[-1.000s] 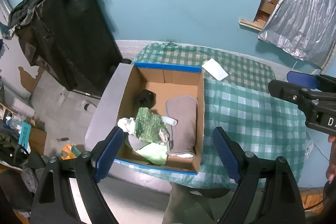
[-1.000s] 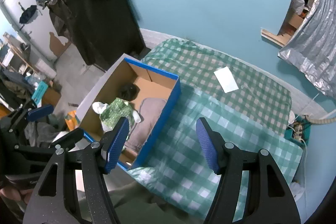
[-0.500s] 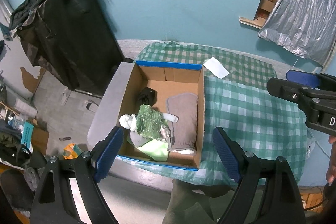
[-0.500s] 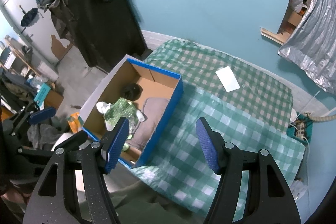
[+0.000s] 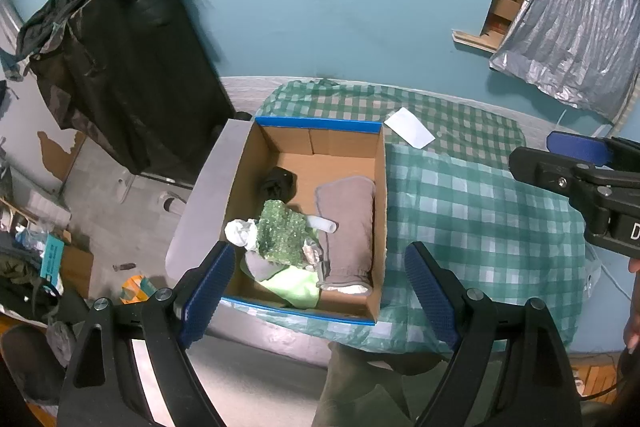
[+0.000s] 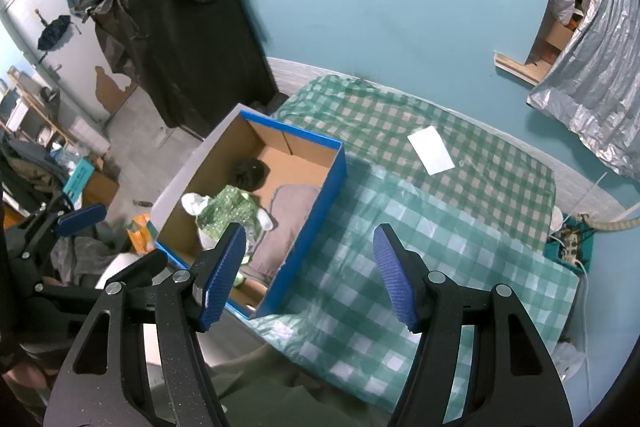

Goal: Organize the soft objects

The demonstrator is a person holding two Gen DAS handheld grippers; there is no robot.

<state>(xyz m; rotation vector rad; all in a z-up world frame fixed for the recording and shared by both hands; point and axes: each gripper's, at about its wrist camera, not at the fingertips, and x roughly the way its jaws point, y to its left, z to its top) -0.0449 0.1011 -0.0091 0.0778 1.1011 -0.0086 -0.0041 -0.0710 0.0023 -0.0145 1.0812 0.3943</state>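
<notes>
Both grippers, left gripper (image 5: pixel 316 291) and right gripper (image 6: pixel 308 279), hover wide and empty above the cardboard box (image 5: pixel 378 211); sorting looks finished, though the white paper (image 5: pixel 409 133) beside the box probably needs picking up.

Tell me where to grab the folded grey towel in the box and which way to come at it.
Grip the grey towel across its narrow width near the middle, coming straight down from above. It lies flat along the cardboard box wall on one side, with the green sparkly cloth on the other, so a side approach looks blocked. The left gripper is open and seems nearest.
</notes>
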